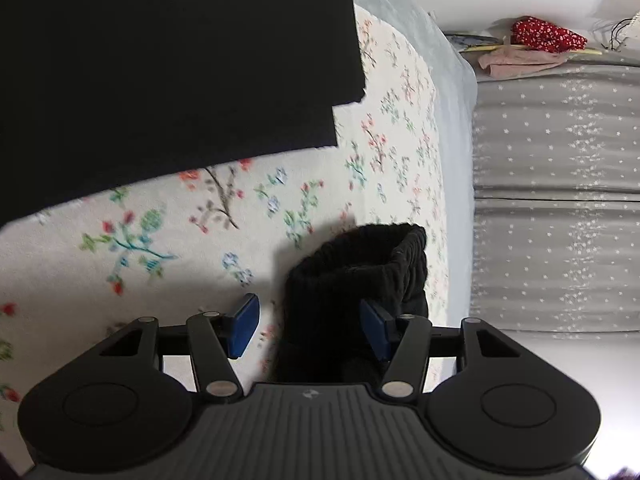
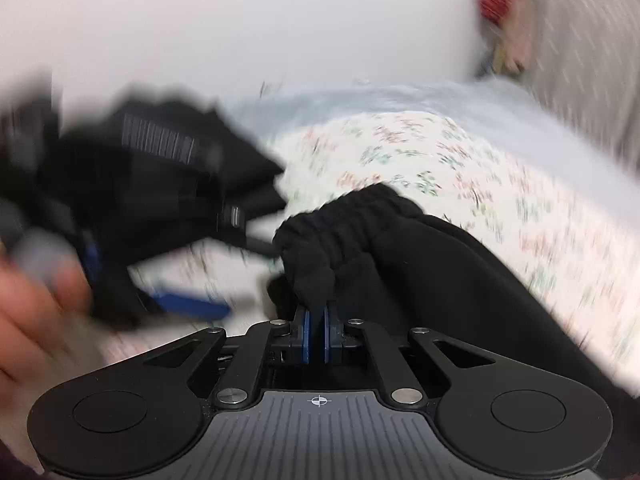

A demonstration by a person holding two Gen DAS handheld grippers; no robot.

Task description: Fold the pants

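Black pants lie on a floral sheet. In the left wrist view a flat black part fills the upper left, and the gathered elastic waistband stands up close in front. My left gripper is open around that waistband; the cloth sits by the right pad, while the left pad is apart from it. The right wrist view is blurred. There my right gripper is shut on a fold of the pants just below the waistband.
A grey star-patterned cover borders the sheet on the right. Red spotted cloth and pink cloth lie at its far end by a white wall. A person's hand holds the other gripper at the left of the right wrist view.
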